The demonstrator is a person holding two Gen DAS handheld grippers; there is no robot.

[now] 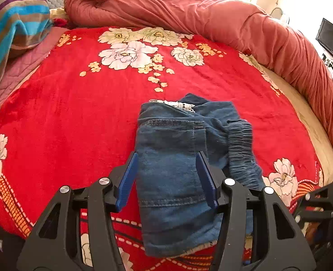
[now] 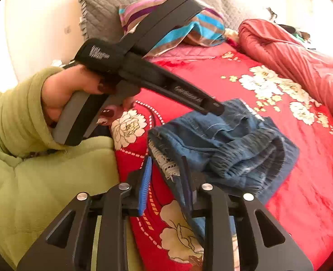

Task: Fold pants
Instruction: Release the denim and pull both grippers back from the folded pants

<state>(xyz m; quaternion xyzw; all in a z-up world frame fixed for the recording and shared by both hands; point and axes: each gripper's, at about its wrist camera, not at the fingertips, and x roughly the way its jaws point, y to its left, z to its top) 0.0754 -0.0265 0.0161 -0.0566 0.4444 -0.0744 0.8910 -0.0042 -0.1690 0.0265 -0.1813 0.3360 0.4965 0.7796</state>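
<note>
The blue denim pants (image 1: 173, 171) lie folded into a compact bundle on the red flowered blanket (image 1: 76, 117). White lace trim (image 1: 177, 104) shows at the far end. My left gripper (image 1: 167, 158) is open, its blue fingers (image 1: 128, 185) straddling the bundle's near part. In the right wrist view the pants (image 2: 229, 140) lie in the middle, with the elastic waistband on top. My right gripper (image 2: 166, 164) is open at the bundle's lace edge (image 2: 166, 162). The left gripper's tip (image 2: 211, 107) rests over the bundle's far side.
A rolled salmon duvet (image 1: 211, 15) runs along the far and right side of the bed. A striped pillow (image 1: 15, 27) and a grey quilted pillow (image 2: 125, 2) lie at the head. The person's green sleeve (image 2: 15, 117) is at the left.
</note>
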